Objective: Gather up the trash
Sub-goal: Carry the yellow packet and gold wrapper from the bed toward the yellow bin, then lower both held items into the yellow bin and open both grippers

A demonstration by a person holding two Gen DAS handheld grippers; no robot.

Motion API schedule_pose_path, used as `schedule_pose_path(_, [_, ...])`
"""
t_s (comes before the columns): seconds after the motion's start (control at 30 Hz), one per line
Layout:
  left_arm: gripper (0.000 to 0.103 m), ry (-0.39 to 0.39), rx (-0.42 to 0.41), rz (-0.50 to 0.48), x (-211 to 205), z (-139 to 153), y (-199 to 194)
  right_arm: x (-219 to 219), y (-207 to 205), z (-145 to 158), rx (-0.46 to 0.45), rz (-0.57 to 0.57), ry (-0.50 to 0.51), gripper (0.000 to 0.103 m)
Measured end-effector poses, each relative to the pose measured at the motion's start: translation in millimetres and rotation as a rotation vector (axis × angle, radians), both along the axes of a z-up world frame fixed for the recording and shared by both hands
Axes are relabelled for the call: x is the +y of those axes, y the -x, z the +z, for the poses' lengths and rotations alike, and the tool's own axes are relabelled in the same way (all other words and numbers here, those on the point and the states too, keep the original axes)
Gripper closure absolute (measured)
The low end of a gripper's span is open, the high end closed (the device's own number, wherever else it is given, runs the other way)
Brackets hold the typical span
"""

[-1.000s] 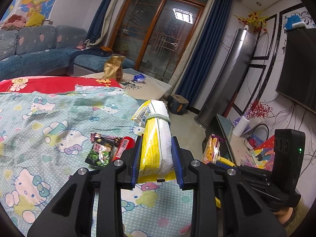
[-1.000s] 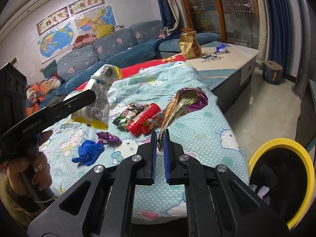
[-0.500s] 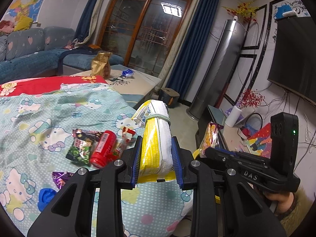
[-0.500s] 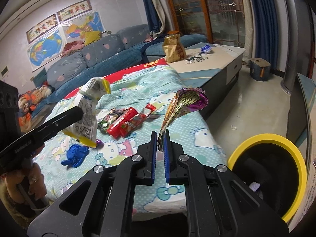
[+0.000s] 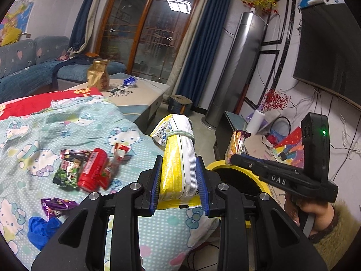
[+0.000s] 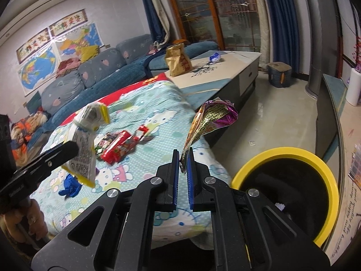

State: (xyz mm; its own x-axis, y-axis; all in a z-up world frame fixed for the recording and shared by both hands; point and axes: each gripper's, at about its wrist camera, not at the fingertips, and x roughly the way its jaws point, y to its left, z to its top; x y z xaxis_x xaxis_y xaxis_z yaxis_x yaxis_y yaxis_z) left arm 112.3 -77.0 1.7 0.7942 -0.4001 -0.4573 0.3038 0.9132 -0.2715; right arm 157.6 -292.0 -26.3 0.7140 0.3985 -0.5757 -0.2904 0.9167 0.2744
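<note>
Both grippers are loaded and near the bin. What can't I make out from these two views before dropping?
- Bin contents: right wrist view, dark inside.
- Bin in left wrist view: only a rim arc shows behind the left gripper and right gripper.
- Red wrappers: blurred, labels unreadable.
- Yellow bag bottom: hidden between the pads.

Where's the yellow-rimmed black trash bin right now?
In the right wrist view the yellow-rimmed black trash bin stands on the floor at lower right, beside the edge of the cartoon-print blanket, just right of the right gripper.
</note>
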Motion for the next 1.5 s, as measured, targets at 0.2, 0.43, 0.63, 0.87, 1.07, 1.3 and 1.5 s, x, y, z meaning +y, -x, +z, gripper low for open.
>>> schedule_pose_path(0.2, [0.075,-0.014,0.001,-0.033,-14.4,-0.9,-0.9,-23.0,-2.6,-3.2,0.009,-0.051,-0.015,0.099])
schedule_pose_path(0.43, [0.075,-0.033,0.002,-0.081,-33.9,-4.0,-1.1,-43.3,-0.4,-8.7,0.018,-0.1,-0.024,0.099])
schedule_pose_path(0.63, [0.075,-0.046,0.011,-0.121,-52.5,-8.9,-3.3,-61.5,-3.0,-13.5,0.034,-0.139,-0.031,0.099])
schedule_pose_path(0.87, [0.075,-0.066,0.016,-0.185,-79.6,-16.7,-6.2,-81.9,-6.0,-19.0,0.05,-0.194,-0.029,0.099])
schedule_pose_path(1.07, [0.075,-0.091,0.021,-0.251,-108.1,-25.9,-7.0,-101.5,-7.6,-25.0,0.066,-0.243,-0.035,0.099])
schedule_pose_path(1.3, [0.075,-0.114,0.036,-0.306,-131.6,-39.2,-7.3,-121.6,-9.8,-35.1,0.098,-0.288,-0.042,0.099])
schedule_pose_path(1.5, [0.075,-0.127,0.055,-0.341,-148.0,-50.6,-8.5,-138.5,-10.8,-47.5,0.125,-0.322,-0.042,0.099])
